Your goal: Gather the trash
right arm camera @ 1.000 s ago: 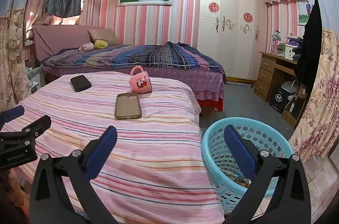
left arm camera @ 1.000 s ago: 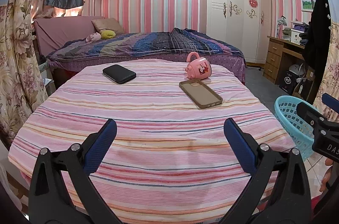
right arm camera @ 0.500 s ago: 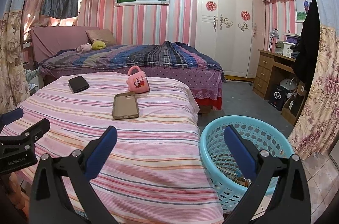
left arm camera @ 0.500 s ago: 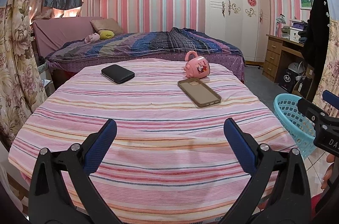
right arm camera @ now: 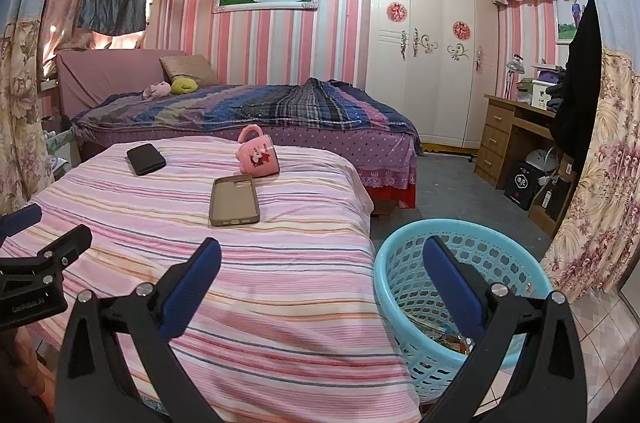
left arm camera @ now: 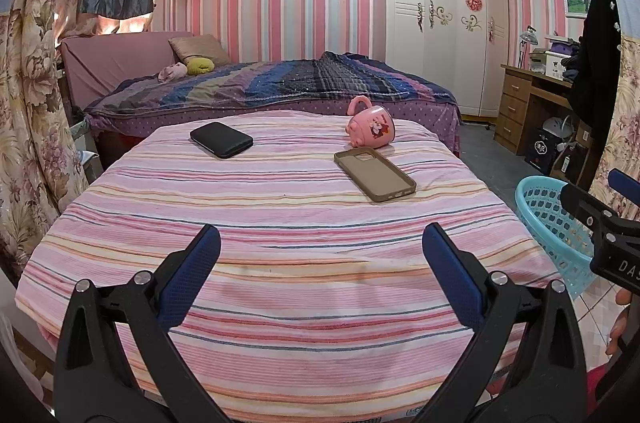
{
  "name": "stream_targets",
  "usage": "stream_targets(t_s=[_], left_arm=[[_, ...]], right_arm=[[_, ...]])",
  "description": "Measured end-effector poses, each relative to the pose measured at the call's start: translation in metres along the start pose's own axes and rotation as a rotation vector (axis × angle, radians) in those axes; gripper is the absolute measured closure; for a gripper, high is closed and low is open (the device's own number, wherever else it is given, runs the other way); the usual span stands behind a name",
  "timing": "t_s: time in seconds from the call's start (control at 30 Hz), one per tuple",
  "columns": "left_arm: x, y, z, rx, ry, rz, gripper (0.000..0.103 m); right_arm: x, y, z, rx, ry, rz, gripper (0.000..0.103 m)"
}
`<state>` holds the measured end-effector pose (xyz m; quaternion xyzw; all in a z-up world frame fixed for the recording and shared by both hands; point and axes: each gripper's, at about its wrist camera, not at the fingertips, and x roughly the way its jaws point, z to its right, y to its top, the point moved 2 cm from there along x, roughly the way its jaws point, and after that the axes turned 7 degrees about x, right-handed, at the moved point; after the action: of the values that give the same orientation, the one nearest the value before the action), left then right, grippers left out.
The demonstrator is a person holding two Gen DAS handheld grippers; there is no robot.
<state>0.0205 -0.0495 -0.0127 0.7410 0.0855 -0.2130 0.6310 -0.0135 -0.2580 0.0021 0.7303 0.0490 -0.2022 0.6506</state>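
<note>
A light blue plastic basket [right arm camera: 416, 275] stands on the floor right of the striped table, with some scraps in its bottom [right arm camera: 444, 333]; it also shows in the left wrist view [left arm camera: 548, 211]. My left gripper [left arm camera: 320, 271] is open and empty above the near edge of the striped cloth [left arm camera: 280, 223]. My right gripper [right arm camera: 320, 279] is open and empty, between the table's right edge and the basket. On the cloth lie a tan phone case [left arm camera: 374, 173], a black wallet-like case [left arm camera: 221, 139] and a tipped pink mug [left arm camera: 370, 128].
A bed with a dark plaid blanket [left arm camera: 280, 87] stands behind the table. A white wardrobe [left arm camera: 440, 23] and a wooden desk [left arm camera: 528, 99] are at the right. Flowered curtains [left arm camera: 28, 127] hang at both sides. Grey floor [right arm camera: 448, 183] lies beyond the basket.
Both views have drifted slightly; the basket sits a little more to the left in the right wrist view. Both grippers stay open and empty.
</note>
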Motion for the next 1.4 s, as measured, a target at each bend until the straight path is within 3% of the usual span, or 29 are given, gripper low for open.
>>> stream_targets(t_s=[1.4], left_arm=[[-0.0005,-0.0004,0.0004,-0.009,0.000,-0.004,0.005]], right_arm=[[0.0008,0.0003,-0.0004,-0.004,-0.003,0.002,0.005]])
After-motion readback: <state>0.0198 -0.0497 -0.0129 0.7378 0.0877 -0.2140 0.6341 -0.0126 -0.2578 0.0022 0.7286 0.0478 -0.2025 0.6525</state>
